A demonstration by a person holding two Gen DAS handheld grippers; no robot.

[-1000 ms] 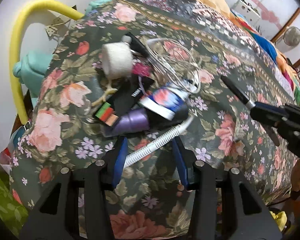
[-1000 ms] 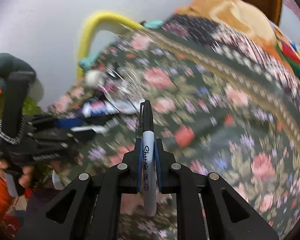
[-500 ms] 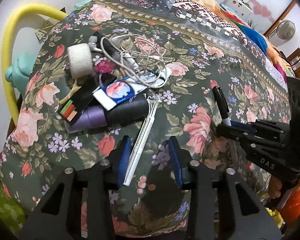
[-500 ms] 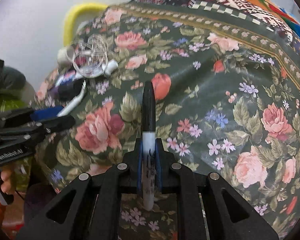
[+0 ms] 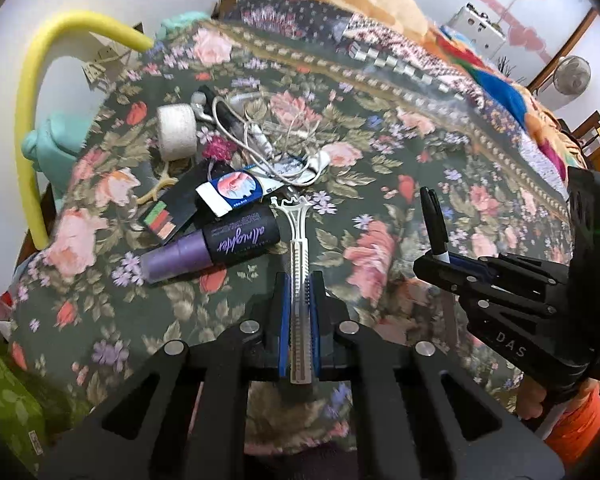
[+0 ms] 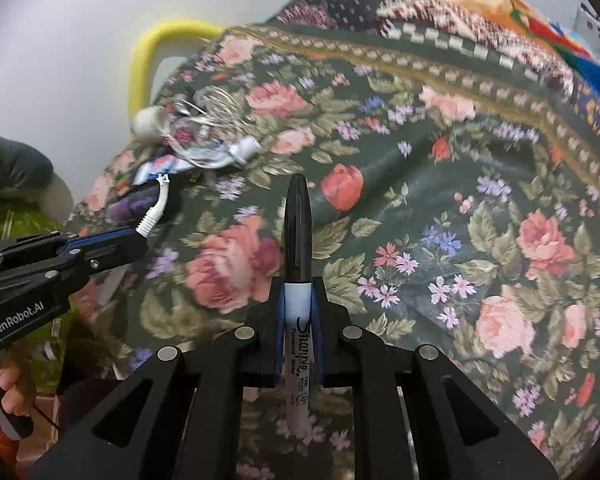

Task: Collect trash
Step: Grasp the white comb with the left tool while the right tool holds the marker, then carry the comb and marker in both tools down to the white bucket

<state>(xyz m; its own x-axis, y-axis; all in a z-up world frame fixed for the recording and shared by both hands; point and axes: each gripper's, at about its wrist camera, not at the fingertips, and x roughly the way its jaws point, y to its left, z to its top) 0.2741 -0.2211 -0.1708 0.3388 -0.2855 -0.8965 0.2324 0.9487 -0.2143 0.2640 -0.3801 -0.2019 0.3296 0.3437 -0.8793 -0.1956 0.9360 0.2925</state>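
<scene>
My left gripper [image 5: 299, 280] points down over the floral bedspread [image 5: 384, 152]. Its jaws are closing on a white plastic razor handle [image 5: 299, 248], and the blue pads press its ribbed shaft. The forked end sticks out ahead. In the right wrist view the same left gripper [image 6: 136, 236] holds the razor handle [image 6: 156, 208] clear of the cloth. My right gripper [image 6: 298, 284] is shut on a black-capped Sharpie marker [image 6: 297, 224], cap pointing forward. From the left wrist view that right gripper [image 5: 432, 260] and marker [image 5: 434, 216] sit at the right.
A pile lies on the bedspread's far left: a purple-and-black bottle [image 5: 220, 246], a blue-and-white tube [image 5: 236, 192], a white tape roll [image 5: 177, 132], a tangle of white cable [image 5: 268, 136] and a black card [image 5: 176, 208]. A yellow foam tube [image 5: 28, 120] arcs beyond the bed's edge.
The left jaws went from wide apart around the razor handle to pinching it, and the handle now stands straight between them. The right gripper kept hold of the marker and shifted slightly.
</scene>
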